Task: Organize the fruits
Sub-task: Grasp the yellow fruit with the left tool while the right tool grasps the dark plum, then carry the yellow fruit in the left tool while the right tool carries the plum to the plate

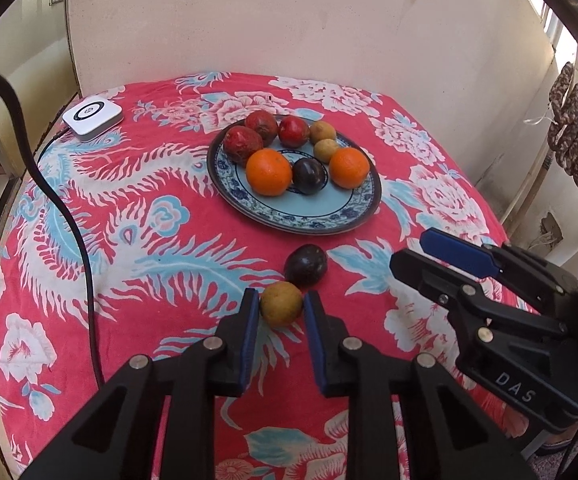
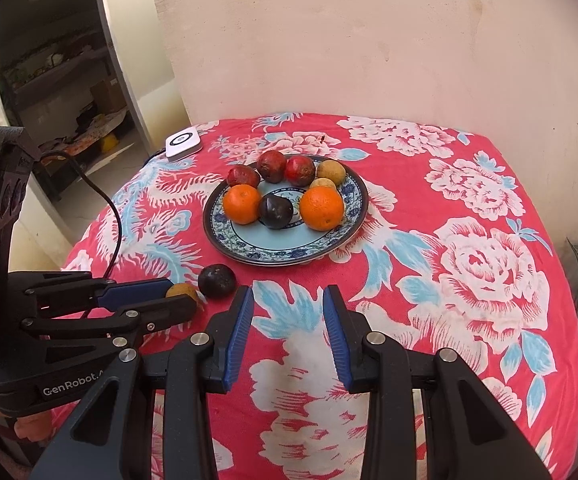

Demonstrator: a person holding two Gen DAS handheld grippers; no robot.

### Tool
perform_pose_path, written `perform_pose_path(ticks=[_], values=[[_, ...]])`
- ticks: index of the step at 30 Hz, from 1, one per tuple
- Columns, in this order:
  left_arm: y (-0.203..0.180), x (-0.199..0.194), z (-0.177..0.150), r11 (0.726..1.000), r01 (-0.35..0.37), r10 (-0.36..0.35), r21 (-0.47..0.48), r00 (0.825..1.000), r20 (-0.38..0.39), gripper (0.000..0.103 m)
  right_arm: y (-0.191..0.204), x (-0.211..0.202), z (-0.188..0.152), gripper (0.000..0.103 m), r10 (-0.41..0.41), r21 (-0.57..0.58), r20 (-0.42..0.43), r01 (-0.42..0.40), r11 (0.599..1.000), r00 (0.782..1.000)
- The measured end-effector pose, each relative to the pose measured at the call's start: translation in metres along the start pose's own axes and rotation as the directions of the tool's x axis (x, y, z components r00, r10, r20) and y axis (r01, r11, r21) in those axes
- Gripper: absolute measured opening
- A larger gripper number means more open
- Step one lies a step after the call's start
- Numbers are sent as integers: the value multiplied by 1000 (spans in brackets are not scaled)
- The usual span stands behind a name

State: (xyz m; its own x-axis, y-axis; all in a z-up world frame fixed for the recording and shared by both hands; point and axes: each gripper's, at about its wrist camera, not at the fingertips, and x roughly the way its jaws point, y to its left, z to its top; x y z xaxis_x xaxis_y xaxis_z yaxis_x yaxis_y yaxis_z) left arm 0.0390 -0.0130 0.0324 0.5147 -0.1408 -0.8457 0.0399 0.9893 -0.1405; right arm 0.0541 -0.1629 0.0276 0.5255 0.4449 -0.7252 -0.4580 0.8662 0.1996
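Note:
A blue-patterned plate (image 1: 321,216) (image 2: 273,250) holds several fruits: two oranges (image 1: 269,172) (image 2: 321,208), three red fruits, two yellow-brown fruits and a dark purple one (image 1: 308,176). On the cloth in front lie a dark purple fruit (image 1: 305,266) (image 2: 217,281) and a yellow-brown fruit (image 1: 282,304) (image 2: 182,292). My left gripper (image 1: 281,308) (image 2: 169,294) has its pads on both sides of the yellow-brown fruit, touching it on the cloth. My right gripper (image 2: 288,300) (image 1: 413,250) is open and empty, to the right of it.
The round table wears a red floral cloth (image 1: 137,240) (image 2: 469,260). A white square device (image 1: 93,117) (image 2: 184,143) with a black cable (image 1: 65,216) sits at the far left. A wall stands behind the table.

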Motion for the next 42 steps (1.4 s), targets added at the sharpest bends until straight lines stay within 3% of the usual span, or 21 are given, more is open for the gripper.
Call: perform_pose_path(ticks=[8, 16, 38, 42], values=[[37, -9, 5, 994, -54, 57, -96, 998, 25, 24, 19, 9, 0, 37, 43, -27, -26, -43, 999, 999], [57, -11, 4, 987, -56, 62, -150, 997, 40, 24, 39, 27, 0, 37, 54, -61, -70, -59, 996, 996], [69, -8, 3, 984, -22, 31, -176, 999, 44, 24, 50, 51, 8, 37, 31, -54, -91, -36, 998, 995], [66, -8, 4, 985, -21, 28, -170, 999, 43, 24, 47, 51, 7, 29, 22, -53, -83, -27, 998, 996]])
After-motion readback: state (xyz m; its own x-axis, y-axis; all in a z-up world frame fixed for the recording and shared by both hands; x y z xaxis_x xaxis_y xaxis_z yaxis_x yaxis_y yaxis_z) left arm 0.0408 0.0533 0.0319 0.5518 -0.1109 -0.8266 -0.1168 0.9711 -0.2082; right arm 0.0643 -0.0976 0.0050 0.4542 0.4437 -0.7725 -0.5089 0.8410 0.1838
